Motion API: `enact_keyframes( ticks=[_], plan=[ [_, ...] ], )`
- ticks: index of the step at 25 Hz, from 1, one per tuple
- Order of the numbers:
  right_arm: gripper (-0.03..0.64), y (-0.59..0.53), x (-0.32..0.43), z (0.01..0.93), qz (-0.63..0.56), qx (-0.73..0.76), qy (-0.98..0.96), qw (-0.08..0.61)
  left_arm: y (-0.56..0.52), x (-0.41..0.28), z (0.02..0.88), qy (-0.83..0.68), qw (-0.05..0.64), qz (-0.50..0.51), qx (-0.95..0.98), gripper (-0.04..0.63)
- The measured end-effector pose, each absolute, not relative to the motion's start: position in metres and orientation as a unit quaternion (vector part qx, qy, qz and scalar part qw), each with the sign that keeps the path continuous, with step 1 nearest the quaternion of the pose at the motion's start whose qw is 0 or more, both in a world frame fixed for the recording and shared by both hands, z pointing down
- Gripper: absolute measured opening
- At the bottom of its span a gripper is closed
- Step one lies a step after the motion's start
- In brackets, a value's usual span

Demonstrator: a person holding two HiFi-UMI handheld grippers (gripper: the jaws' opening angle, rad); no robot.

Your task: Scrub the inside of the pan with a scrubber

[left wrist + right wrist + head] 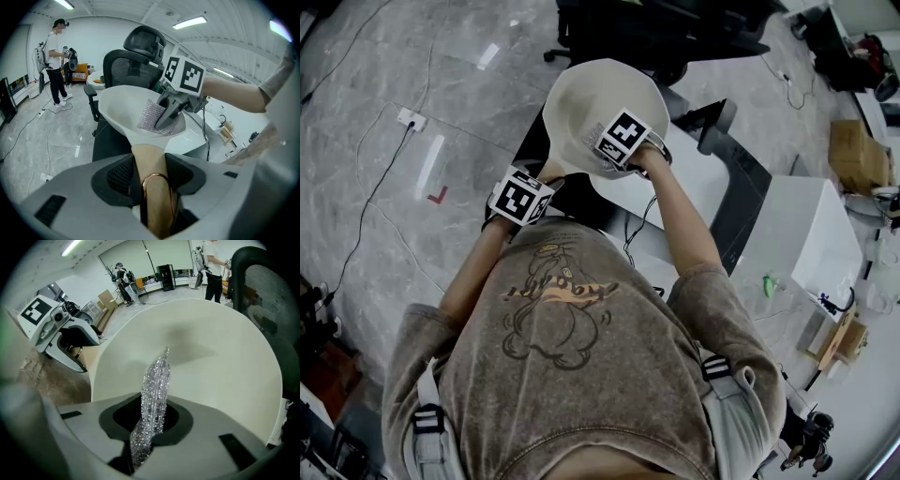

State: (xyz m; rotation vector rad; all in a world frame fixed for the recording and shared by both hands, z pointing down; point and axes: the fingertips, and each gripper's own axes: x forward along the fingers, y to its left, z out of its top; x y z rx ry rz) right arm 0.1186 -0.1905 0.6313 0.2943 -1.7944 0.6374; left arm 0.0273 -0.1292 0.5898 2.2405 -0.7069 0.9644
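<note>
Jaws of the right gripper point(152, 420) are clamped on a glittering silver scrubber point(155, 380), which rises in a narrow fold from between the pads toward the pale inner wall of a cream pan point(215, 348). The left gripper view shows the same mesh spread flat against the inside of the pan, with the right gripper's tips down on it near the middle of the bowl. The left gripper point(151, 174) is closed on the pan's tan handle point(147, 157), its dark ribbed pads pressing either side of the shaft. A copper-coloured loop point(144, 197) lies along the handle between them. The pan is in the air, tilted, with its open side turned toward the person. From the head view it hangs in front of the person's chest, partly over the grey stone floor point(384, 84) and partly over the near edge of a white table point(811, 220). Each gripper carries a cube with black-and-white square markers. A black office chair point(140, 47) stands just behind the pan. Farther off, by the far wall, another person point(55, 56) in a white top and dark trousers stands on the floor, well apart from the work. Cables trail across the floor, and cardboard boxes point(858, 150) sit beyond the table.
</note>
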Motion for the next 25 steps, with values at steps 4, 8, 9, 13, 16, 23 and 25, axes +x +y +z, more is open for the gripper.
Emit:
enact_keyframes(
  ticks=[4,8,9,13,16,23,25],
  plan=[
    [0.075,-0.19,0.101,0.636,0.266,0.11,-0.766,0.575,-0.128,0.028,0.59,-0.266,0.299,0.361,0.842,0.229],
    [0.075,-0.191,0.085,0.642,0.248,0.1,-0.767,0.583,-0.128,0.027,0.59,-0.265,0.298,0.361,0.843,0.229],
    [0.075,-0.192,0.081,0.642,0.245,0.099,-0.768,0.583,-0.128,0.027,0.591,-0.265,0.299,0.361,0.843,0.229],
    [0.075,-0.2,0.064,0.642,0.249,0.099,-0.774,0.573,-0.129,0.027,0.591,-0.261,0.303,0.36,0.843,0.229],
    [0.075,-0.207,0.058,0.642,0.267,0.107,-0.777,0.56,-0.129,0.026,0.591,-0.258,0.303,0.363,0.843,0.229],
    [0.075,-0.238,0.062,0.657,0.269,0.158,-0.773,0.553,-0.129,0.026,0.59,-0.252,0.303,0.364,0.844,0.229],
    [0.075,-0.246,0.063,0.659,0.269,0.162,-0.772,0.553,-0.129,0.026,0.59,-0.252,0.304,0.363,0.844,0.229]
  ],
)
